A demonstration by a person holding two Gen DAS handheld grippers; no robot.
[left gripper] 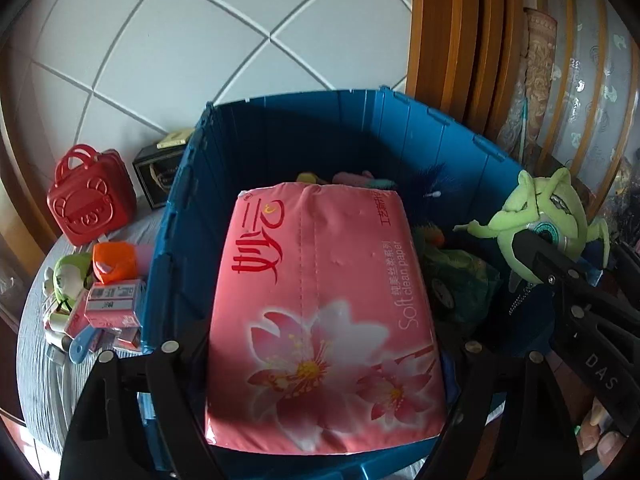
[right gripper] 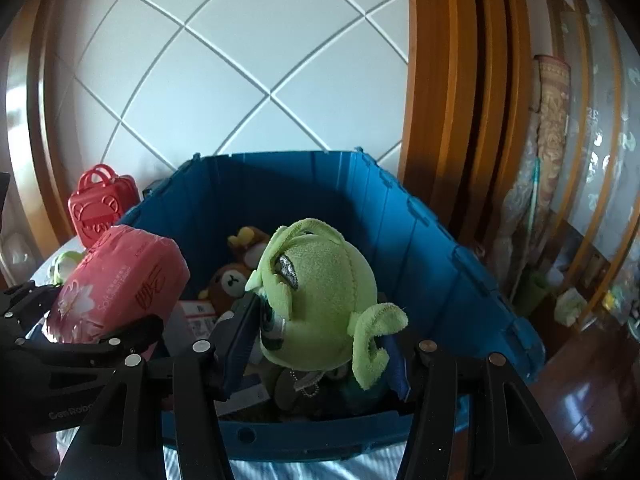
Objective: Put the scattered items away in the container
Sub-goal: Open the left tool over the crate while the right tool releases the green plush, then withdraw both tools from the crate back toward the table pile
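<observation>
Both grippers are hanging over the blue container, each carrying one item.

Left gripper: jaws are clamping the sides of one pink tissue pack, held above the container's left half. The pack is filling the view and hiding most of the contents below.

Right gripper: jaws are closed on one green one-eyed plush, held above the container interior. Its right pad is mostly hidden behind the plush.

Inside the container, as far as I can count: one brown bear plush, one yellow-brown plush behind it, at least one white carton with print, some dark green fabric. The rest is shadowed and hard to make out.

Outside, on the desk left of the container:
- one red bag-shaped case
- one black box with a yellow pad on top, partly cut off by the container wall
- one second green plush
- one orange piece
- several small pink boxes in a pile, exact count unclear
- one light-blue scoop-like thing, half buried
</observation>
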